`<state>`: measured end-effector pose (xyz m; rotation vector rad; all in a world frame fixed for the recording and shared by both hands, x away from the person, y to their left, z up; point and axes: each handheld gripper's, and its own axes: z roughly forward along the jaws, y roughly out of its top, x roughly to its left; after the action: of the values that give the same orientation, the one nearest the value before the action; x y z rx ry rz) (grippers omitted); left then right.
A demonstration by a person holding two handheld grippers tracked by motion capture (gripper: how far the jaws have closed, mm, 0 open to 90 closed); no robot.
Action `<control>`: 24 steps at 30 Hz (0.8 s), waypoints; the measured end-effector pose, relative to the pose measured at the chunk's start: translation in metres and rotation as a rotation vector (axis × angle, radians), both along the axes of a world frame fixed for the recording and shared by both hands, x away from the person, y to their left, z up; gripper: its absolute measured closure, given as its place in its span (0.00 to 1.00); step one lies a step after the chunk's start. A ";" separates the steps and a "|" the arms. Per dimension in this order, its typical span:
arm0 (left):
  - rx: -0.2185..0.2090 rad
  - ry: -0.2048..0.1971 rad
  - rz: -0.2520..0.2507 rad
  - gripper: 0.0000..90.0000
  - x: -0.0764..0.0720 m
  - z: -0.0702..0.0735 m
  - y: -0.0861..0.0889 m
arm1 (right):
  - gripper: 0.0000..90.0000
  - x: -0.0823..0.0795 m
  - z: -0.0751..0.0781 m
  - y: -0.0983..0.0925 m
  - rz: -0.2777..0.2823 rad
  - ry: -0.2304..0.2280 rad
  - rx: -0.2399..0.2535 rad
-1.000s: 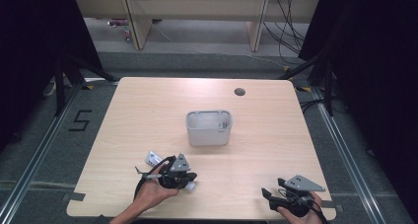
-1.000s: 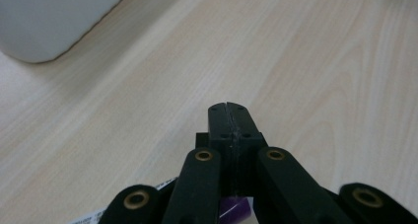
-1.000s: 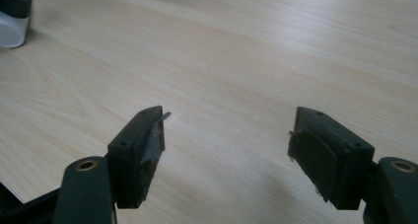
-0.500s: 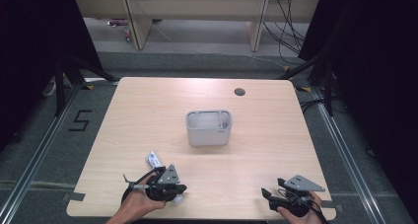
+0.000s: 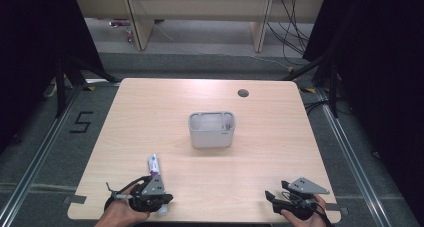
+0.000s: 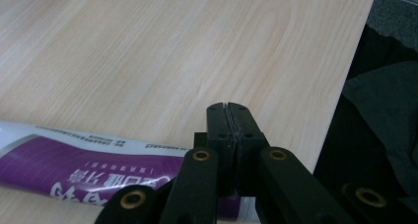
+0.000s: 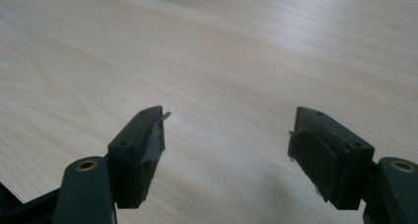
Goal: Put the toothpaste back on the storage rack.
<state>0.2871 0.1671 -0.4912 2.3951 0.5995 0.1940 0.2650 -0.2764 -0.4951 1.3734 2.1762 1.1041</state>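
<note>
Left gripper (image 5: 161,203) drew back toward near edge, jaws closed empty. Tube (image 5: 154,168) lies flat on surface (image 5: 260,177), just beside it. Right gripper (image 5: 274,199) wide, idle. Open left wide, straddle tube mid-body, then carry to bin (image 5: 212,129).

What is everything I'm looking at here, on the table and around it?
table: one, light wood, centre of the high view
bin: one, grey, open top, middle of the table
tube: one, white and purple, lying near the front left edge, beside the left gripper
hole: one, dark, round, far right of the tabletop
shelving: one unit, beige, behind the table
left gripper: one, black, jaws shut, nothing between them
right gripper: one, black, jaws open, empty, front right edge
</note>
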 end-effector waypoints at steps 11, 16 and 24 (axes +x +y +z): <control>0.042 0.004 0.000 0.97 -0.001 0.002 0.022 | 0.32 0.002 -0.001 -0.002 0.015 -0.017 -0.011; 0.061 0.004 0.003 0.97 -0.001 0.001 0.030 | 0.32 0.002 -0.001 -0.002 0.015 -0.013 -0.009; 0.109 -0.005 0.037 0.96 0.003 0.002 0.049 | 0.32 0.002 -0.001 -0.002 0.008 -0.012 -0.007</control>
<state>0.2901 0.2157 -0.4894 2.4885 0.6464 0.2546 0.2665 -0.2779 -0.4961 1.3533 2.1770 1.1031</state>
